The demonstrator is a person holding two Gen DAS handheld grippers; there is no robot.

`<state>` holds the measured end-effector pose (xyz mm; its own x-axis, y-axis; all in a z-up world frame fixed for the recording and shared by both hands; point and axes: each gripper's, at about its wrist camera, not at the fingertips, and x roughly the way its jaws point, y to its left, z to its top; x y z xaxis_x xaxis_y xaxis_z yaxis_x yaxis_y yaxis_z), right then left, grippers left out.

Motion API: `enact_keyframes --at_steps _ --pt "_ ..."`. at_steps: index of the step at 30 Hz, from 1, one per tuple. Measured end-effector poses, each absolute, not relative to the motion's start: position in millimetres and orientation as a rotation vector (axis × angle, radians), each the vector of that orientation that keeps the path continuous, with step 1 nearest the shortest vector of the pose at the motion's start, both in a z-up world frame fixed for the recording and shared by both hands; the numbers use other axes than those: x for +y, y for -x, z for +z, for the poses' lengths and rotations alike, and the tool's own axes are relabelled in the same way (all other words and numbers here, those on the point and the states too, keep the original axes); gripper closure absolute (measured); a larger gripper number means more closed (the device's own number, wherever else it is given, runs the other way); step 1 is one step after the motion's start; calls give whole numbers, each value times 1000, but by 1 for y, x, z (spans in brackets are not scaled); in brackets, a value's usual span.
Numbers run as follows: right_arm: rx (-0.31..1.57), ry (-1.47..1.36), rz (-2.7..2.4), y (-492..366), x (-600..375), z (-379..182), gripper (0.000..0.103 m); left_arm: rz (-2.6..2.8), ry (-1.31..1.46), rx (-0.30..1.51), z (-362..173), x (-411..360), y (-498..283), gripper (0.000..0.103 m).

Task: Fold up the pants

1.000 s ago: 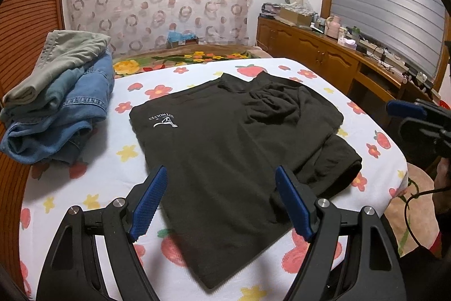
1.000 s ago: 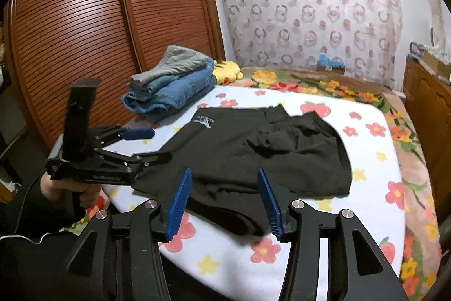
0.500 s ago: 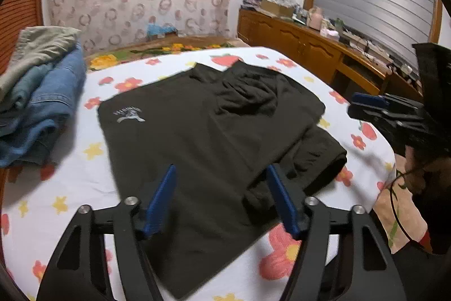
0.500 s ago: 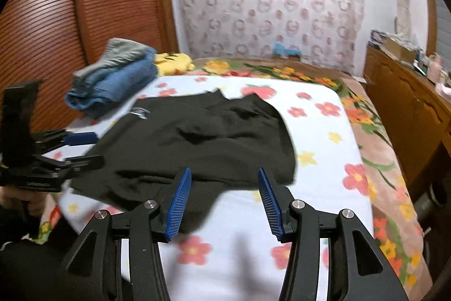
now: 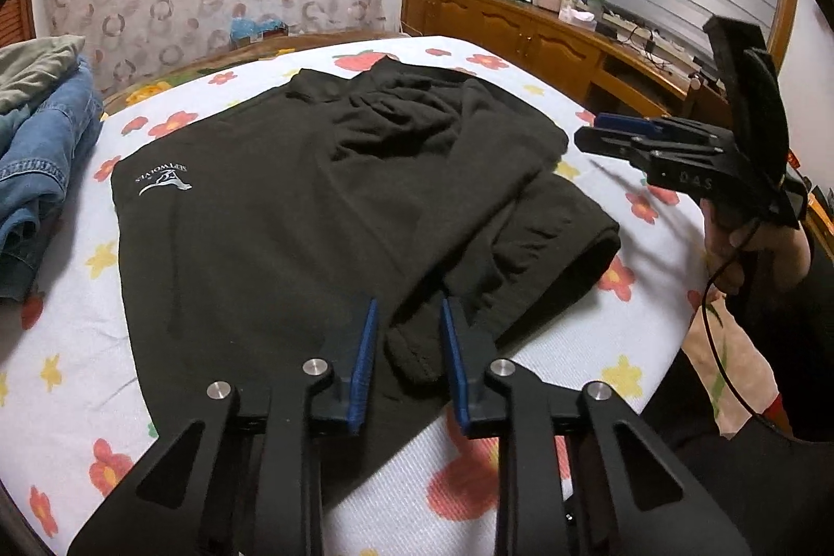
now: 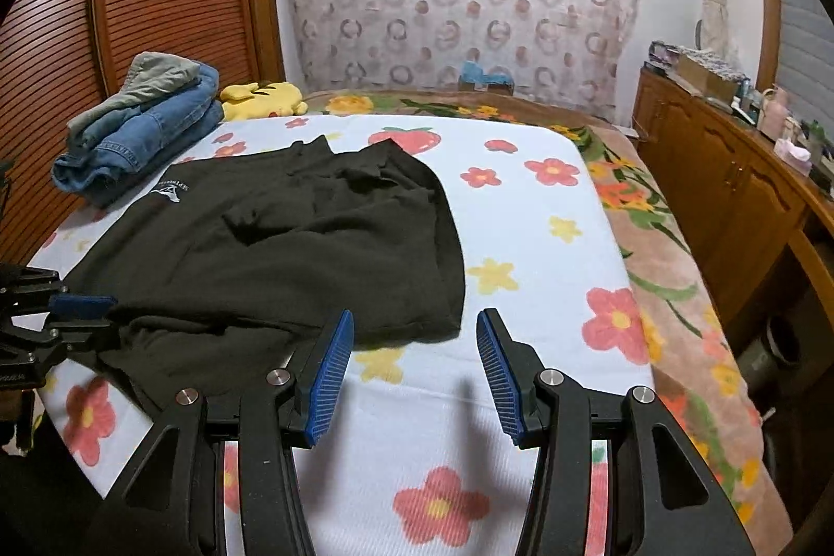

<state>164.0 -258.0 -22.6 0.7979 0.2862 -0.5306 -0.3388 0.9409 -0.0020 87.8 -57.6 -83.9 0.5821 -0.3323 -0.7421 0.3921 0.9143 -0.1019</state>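
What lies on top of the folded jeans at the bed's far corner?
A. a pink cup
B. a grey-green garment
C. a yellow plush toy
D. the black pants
B: a grey-green garment sits on the jeans; the black pants lie flat on the bed sheet, apart from the pile.

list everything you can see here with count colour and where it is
black pants with white logo: 1, black, spread on the bed's middle
floral bedsheet: 1, white with red and yellow flowers, covering the bed
folded jeans pile: 1 stack, blue with grey-green on top, far left corner
yellow plush toy: 1, yellow, beyond the pile
wooden sideboard: 1, brown, right of bed
left gripper: jaws have just been closing, pants hem between them
right gripper: open, over the sheet
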Motion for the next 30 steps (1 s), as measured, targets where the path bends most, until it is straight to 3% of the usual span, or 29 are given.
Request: enact_keyframes --at_steps 7,10,15,30 --pt "526 91 375 -161 -266 -28 52 -424 -86 871 -88 -60 -90 77" --pt "521 104 379 -160 -266 -30 52 -436 -86 868 -87 -60 -90 92" --pt "524 94 376 -162 -267 -31 52 -445 -72 831 -74 -57 -85 99" --pt "518 98 352 -160 -267 -31 52 -339 -4 668 -8 2 -56 99"
